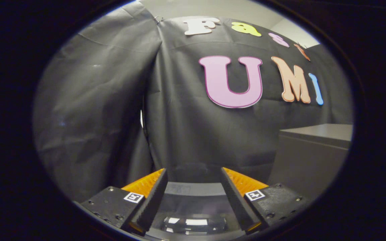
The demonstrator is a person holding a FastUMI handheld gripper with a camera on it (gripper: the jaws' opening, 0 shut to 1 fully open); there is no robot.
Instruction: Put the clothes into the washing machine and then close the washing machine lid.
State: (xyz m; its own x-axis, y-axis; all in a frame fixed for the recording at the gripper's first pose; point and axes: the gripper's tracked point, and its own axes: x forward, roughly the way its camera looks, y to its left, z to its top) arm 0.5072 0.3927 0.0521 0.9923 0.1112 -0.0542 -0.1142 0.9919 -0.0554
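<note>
Black cloth [106, 110] hangs in folds across the booth's left side and back. Below it, the gripper [193, 175] holds its two orange-backed fingers [152, 197] spread apart with nothing between them. Beneath and between the fingers lies a glossy, transparent lid [193, 214] with a grey rim, apparently the washing machine's, catching reflections of light. The clothes cannot be made out. Further right stands a grey cabinet [313, 150], well apart from the fingers.
</note>
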